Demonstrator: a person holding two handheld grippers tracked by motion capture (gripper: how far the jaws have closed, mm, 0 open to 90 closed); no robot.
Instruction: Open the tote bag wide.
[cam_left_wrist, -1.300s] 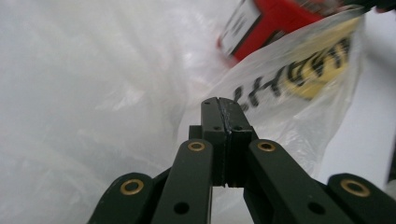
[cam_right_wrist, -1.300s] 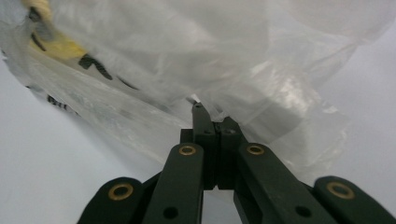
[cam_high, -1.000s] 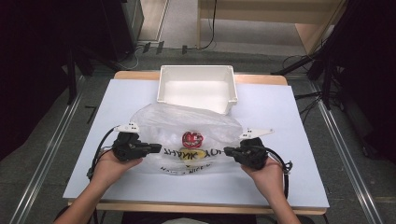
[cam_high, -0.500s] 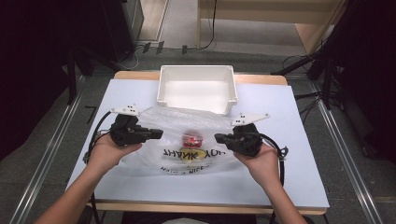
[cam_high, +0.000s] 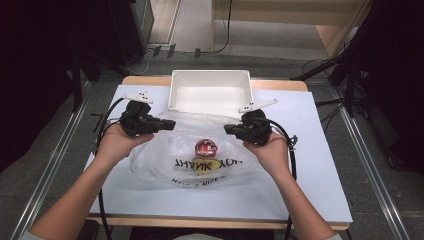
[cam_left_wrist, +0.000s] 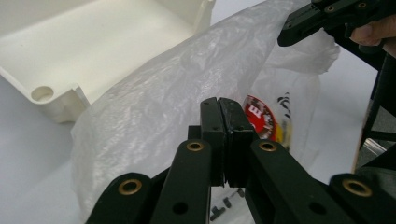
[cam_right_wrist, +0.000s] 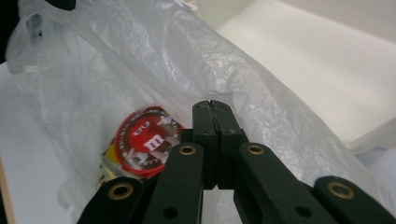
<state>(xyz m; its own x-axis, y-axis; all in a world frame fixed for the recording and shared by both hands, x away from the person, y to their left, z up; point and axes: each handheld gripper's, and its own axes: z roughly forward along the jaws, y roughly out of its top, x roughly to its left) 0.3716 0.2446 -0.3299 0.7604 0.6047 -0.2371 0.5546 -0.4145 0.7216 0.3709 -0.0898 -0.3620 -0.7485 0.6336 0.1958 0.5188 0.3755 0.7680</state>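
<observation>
A thin translucent plastic bag (cam_high: 200, 165) printed "THANK YOU" lies on the white table (cam_high: 310, 165), its upper edge pulled up. Inside it show a round red candy packet (cam_high: 205, 147) and something yellow (cam_high: 212, 165). My left gripper (cam_high: 172, 123) is shut on the bag's left rim, and my right gripper (cam_high: 226, 130) is shut on its right rim. In the left gripper view the closed jaws (cam_left_wrist: 218, 100) stand in front of the bag (cam_left_wrist: 163, 102), with the red packet (cam_left_wrist: 259, 116) behind the film. In the right gripper view the shut jaws (cam_right_wrist: 211, 105) sit beside the red packet (cam_right_wrist: 144, 140).
An empty white bin (cam_high: 210, 95) stands just beyond the bag at the table's far edge, close behind both grippers. Cables trail from each gripper toward the table's sides. Dark floor and stands surround the table.
Both hands have risen and moved away from the person toward the bin. The bag's top edge has come up with them while its contents stay low on the table.
</observation>
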